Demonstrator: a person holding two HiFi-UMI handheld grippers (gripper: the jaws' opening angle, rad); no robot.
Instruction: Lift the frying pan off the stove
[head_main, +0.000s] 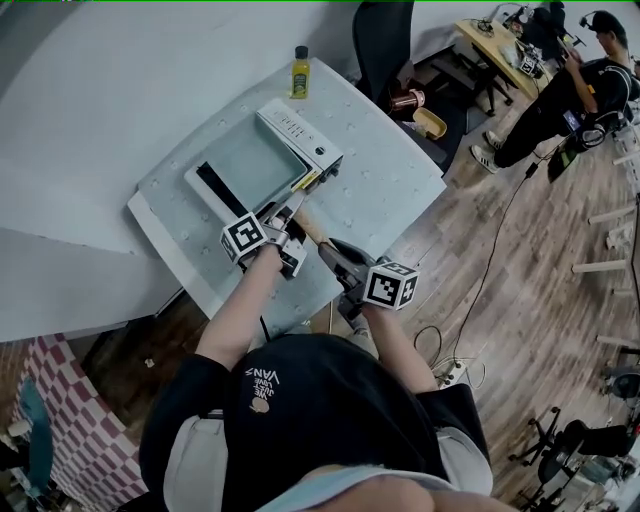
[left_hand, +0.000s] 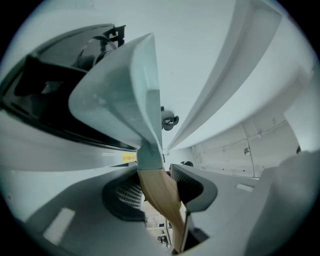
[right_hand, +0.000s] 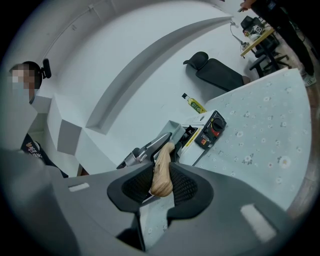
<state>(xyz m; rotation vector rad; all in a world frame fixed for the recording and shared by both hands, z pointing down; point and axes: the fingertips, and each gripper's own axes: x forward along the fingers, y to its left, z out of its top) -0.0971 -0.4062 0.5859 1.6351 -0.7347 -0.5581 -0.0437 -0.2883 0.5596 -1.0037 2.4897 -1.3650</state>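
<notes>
A pale square frying pan (head_main: 245, 160) lies over the white table stove (head_main: 300, 135); I cannot tell whether it touches it. Its wooden handle (head_main: 308, 228) points toward me. My left gripper (head_main: 293, 208) is shut on the handle close to the pan. In the left gripper view the handle (left_hand: 159, 192) runs between the ribbed pads (left_hand: 127, 196), with the pan (left_hand: 117, 95) just beyond. My right gripper (head_main: 328, 250) is shut on the handle's free end. In the right gripper view the rounded wooden tip (right_hand: 161, 172) is squeezed between the pads (right_hand: 186, 187).
The stove's red knob panel (right_hand: 214, 127) faces the speckled table top (head_main: 400, 185). A yellow oil bottle (head_main: 299, 72) stands at the table's far edge. A black office chair (head_main: 385, 40) and a standing person (head_main: 570, 95) are beyond the table on the wooden floor.
</notes>
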